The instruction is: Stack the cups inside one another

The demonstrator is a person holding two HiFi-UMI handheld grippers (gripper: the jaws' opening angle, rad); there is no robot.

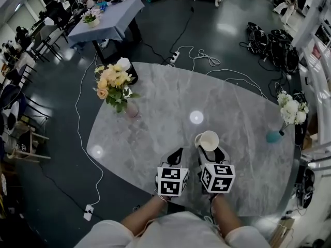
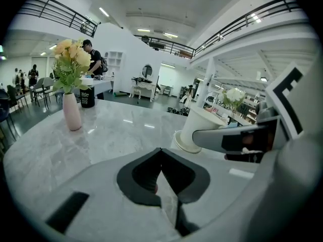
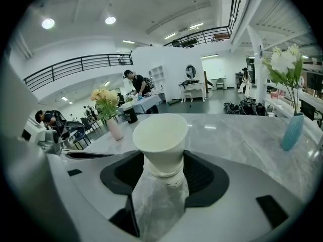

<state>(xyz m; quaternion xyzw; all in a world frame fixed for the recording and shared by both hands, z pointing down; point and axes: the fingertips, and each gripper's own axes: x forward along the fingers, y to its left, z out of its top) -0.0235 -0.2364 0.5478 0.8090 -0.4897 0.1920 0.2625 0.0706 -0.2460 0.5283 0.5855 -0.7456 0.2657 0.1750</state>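
A grey marble table (image 1: 170, 87) fills a wide hall. At its near edge the left gripper (image 1: 176, 156) has its jaws pressed together on nothing. Just beside it, the right gripper (image 1: 210, 153) clamps the nested white cups (image 1: 207, 140) low down. Farther off, a pink vase (image 1: 132, 110) of flowers stands near the left edge.

Beyond the cups (image 1: 208, 140), the counter (image 1: 170, 97) lies open; a pink vase (image 1: 132, 110) stands far left, a teal vase (image 1: 273, 136) right.
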